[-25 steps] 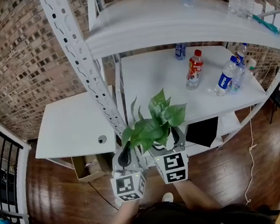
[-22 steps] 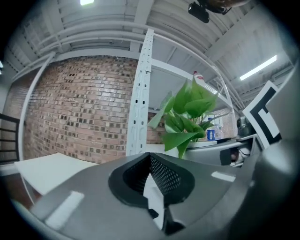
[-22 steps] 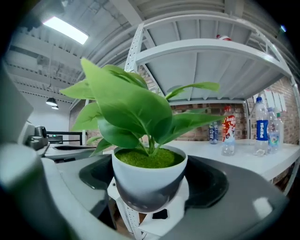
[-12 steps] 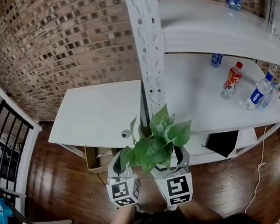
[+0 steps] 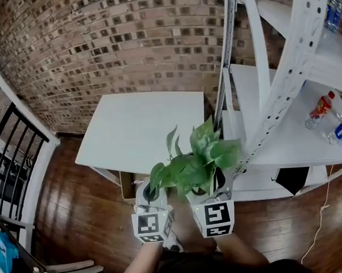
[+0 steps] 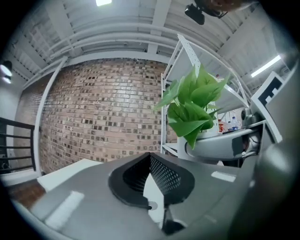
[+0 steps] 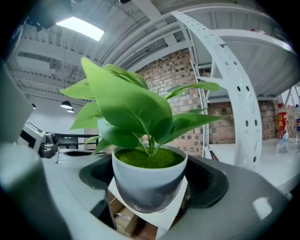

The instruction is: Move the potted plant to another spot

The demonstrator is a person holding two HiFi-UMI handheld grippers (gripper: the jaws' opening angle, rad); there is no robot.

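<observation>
Both grippers have swung left from the shelf rack (image 5: 286,87) to the white table's (image 5: 135,130) near right corner. Right gripper (image 5: 211,186) clamps the potted plant (image 5: 194,166) upright, stems pointing up, above the wood floor (image 5: 83,218). Left gripper (image 5: 151,193) is closed and empty. Brick wall (image 5: 121,42) stands behind.

Potted plant (image 5: 194,166) in the right hand-held gripper (image 5: 214,187), left hand-held gripper (image 5: 149,194) just beside, table (image 5: 137,127) ahead, shelving (image 5: 285,72) at right.

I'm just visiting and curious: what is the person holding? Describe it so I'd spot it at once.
Find the tall white metal shelving by the brick wall. Just in front of it, the right tool grips a small potted plant: a round white pot with broad green leaves, the only plant in sight.
</observation>
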